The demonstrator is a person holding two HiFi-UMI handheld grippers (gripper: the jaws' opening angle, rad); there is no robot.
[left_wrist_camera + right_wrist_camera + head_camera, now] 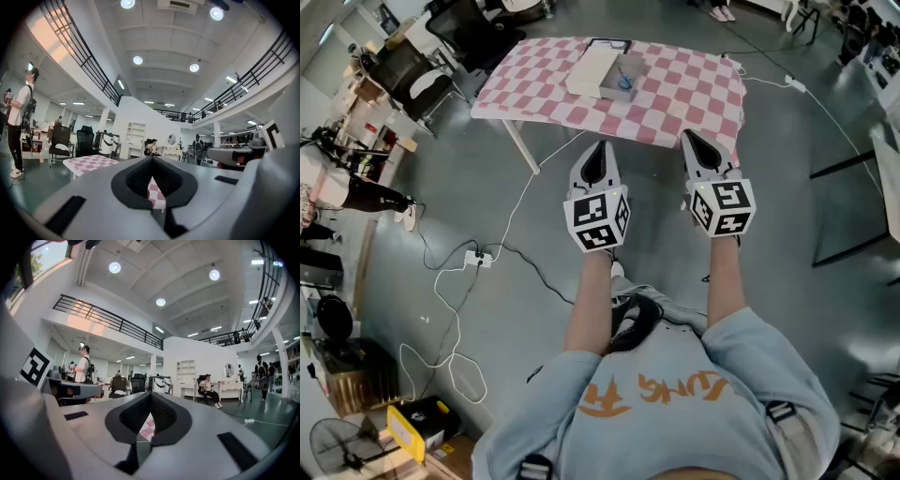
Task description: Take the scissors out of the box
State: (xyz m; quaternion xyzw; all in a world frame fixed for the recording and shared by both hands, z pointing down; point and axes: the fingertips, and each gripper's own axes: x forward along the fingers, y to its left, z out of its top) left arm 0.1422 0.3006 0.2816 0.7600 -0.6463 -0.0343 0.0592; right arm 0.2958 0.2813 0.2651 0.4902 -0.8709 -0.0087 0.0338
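Observation:
A table with a pink-and-white checked cloth (675, 94) stands ahead of me. On it sits an open grey box (623, 77) with a white lid (591, 70) lying beside it. Something blue, apparently the scissors (624, 83), shows inside the box. My left gripper (599, 147) and right gripper (688, 137) are held level side by side over the floor, short of the table's near edge. Both are shut with nothing between the jaws. The checked cloth (89, 163) shows beyond the left gripper (151, 159), and a sliver of the cloth (148, 426) shows through the right gripper (150, 395).
White cables and a power strip (478, 257) lie on the grey floor to the left. Black office chairs (408, 70) stand by the table's left end, and a person (361, 194) stands at the far left. A yellow case (417, 424) sits at the bottom left.

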